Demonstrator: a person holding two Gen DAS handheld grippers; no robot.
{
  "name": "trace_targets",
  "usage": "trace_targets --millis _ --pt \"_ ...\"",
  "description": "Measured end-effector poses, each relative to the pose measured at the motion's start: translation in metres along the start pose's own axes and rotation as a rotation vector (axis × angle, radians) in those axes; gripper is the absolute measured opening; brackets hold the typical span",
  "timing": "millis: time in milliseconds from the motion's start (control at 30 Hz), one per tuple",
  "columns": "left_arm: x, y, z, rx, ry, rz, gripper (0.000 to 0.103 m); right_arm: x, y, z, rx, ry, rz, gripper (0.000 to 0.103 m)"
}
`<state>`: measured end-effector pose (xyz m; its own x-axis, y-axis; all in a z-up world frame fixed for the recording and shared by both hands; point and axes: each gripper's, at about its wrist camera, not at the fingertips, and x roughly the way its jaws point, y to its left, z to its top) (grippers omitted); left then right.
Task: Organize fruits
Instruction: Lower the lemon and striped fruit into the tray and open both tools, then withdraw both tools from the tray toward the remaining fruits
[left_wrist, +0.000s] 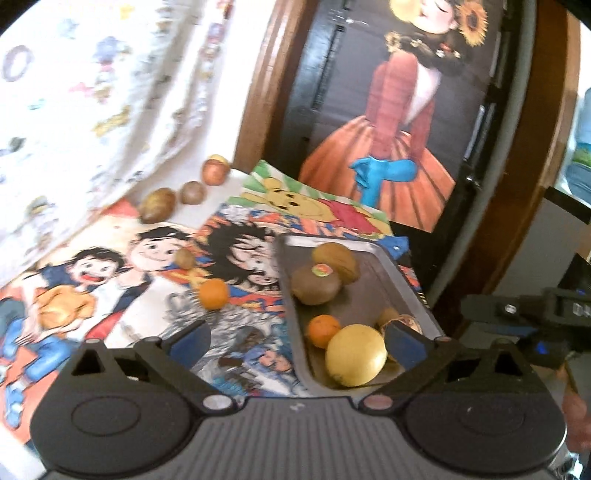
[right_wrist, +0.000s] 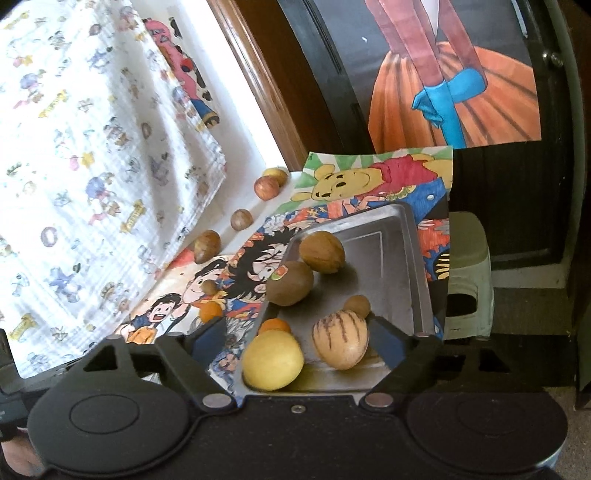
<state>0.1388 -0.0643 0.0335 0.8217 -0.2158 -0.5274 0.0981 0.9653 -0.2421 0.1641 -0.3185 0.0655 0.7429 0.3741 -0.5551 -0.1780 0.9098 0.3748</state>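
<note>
A metal tray (left_wrist: 404, 275) lies on cartoon drawings and holds two brown kiwis (left_wrist: 316, 284), a small orange (left_wrist: 323, 328), a yellow round fruit (left_wrist: 354, 354) and a striped pale fruit (right_wrist: 340, 343). My left gripper (left_wrist: 295, 343) is open, low over the tray's near left corner, with nothing held. My right gripper (right_wrist: 299, 339) is open too; the yellow fruit (right_wrist: 273, 363) and the striped fruit rest in the tray (right_wrist: 388, 266) between its fingers. Loose on the drawings are an orange (left_wrist: 212, 293) and a small brown fruit (left_wrist: 184, 258).
Further back lie two brown fruits (left_wrist: 157, 205) and two reddish apples (left_wrist: 214, 171) by a patterned white cloth (left_wrist: 92, 110). A dark door with a painted poster (left_wrist: 388, 147) stands behind. A grey stool (right_wrist: 469, 266) sits right of the tray. The other gripper's black body (left_wrist: 524, 314) shows at the right.
</note>
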Motion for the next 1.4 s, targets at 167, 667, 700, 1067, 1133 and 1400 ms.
trace_targets --millis 167,667,700,1067,1133,1400 --pt "-0.020 0.011 -0.007 -0.035 -0.015 0.062 0.102 -0.017 0.016 -0.020 -0.019 -0.005 -0.017 0.101" --pt "-0.051 0.041 -0.046 -0.095 0.072 0.209 0.102 -0.014 0.055 -0.069 -0.060 0.154 -0.085 0.102" --pt "-0.053 0.043 -0.047 -0.105 0.075 0.210 0.102 -0.013 0.060 -0.071 -0.073 0.163 -0.084 0.102" --pt "-0.072 0.067 -0.057 -0.165 0.076 0.257 0.102 -0.012 0.096 -0.074 -0.188 0.176 -0.057 0.102" --pt "-0.075 0.070 -0.057 -0.171 0.071 0.262 0.102 -0.012 0.100 -0.074 -0.197 0.174 -0.053 0.102" --pt "-0.081 0.078 -0.048 -0.172 0.047 0.293 0.102 -0.008 0.120 -0.061 -0.236 0.155 -0.013 0.102"
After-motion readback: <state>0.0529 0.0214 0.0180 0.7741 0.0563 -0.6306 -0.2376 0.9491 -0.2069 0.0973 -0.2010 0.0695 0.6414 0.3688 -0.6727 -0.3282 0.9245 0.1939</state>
